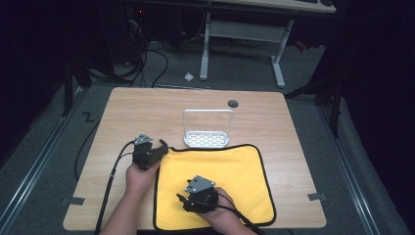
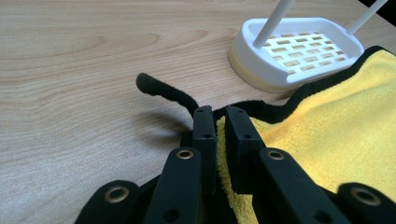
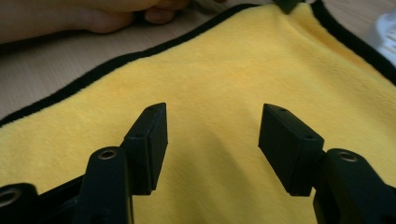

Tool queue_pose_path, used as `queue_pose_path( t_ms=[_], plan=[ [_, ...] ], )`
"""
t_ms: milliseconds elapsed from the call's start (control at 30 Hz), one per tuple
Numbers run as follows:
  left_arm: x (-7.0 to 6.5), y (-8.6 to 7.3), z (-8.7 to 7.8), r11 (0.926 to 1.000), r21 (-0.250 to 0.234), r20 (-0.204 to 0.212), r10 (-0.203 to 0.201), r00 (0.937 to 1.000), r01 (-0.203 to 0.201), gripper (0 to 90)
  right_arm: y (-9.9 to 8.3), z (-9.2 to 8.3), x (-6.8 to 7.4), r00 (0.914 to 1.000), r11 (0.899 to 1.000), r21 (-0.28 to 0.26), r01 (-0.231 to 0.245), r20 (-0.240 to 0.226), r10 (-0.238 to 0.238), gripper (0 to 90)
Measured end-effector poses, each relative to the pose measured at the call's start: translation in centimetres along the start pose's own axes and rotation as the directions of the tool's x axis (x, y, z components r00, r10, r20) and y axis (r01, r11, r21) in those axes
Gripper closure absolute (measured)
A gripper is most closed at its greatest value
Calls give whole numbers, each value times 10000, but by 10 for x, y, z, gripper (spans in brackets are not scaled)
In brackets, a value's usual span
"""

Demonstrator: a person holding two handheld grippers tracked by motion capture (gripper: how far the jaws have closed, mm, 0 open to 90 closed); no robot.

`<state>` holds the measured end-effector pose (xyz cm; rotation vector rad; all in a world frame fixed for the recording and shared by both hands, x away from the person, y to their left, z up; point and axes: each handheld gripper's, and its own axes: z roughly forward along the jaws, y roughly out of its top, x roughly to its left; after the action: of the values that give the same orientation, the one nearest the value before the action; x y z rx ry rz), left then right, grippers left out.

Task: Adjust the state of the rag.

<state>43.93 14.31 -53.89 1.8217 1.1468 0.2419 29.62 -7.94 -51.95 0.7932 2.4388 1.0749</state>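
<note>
A yellow cloth with black trim lies flat on the near half of the wooden table. My left gripper sits at the cloth's far left corner, shut on it. In the left gripper view the jaws pinch the yellow cloth edge, and a black loop of trim sticks out past them. My right gripper hovers over the cloth's near left part. Its jaws stand wide open above the yellow cloth with nothing between them.
A white slotted dish with a tall wire handle stands just beyond the cloth's far edge, close to the left gripper. A dark round hole marks the table's far side. A hand rests by the cloth's edge.
</note>
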Motion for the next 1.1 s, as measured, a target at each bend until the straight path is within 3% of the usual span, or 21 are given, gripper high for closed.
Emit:
queue_pose_path(
  t_ms=[233,400,633,800,933,1100],
  plan=[
    [0,0,0,10000,1,150,-1,9999,1,830,8,18,27,9977,9992,192,362,-573,-350,411],
    [1,0,0,10000,41,152,-78,9999,78,830,15,26,43,9939,9989,259,380,-1041,-351,390],
    [2,0,1,9999,120,152,-110,9998,108,829,24,37,56,9875,9991,357,243,-1566,-185,359],
    [2,0,1,9998,146,145,-135,9998,133,829,23,45,61,9866,9980,536,349,-1609,-258,342],
    [2,0,1,9998,156,141,-140,9998,138,829,23,44,61,9891,9968,545,586,-1381,-506,421],
    [2,0,1,9998,159,138,-156,9998,154,829,22,40,57,9911,9954,519,804,-1103,-744,618]
  ],
)
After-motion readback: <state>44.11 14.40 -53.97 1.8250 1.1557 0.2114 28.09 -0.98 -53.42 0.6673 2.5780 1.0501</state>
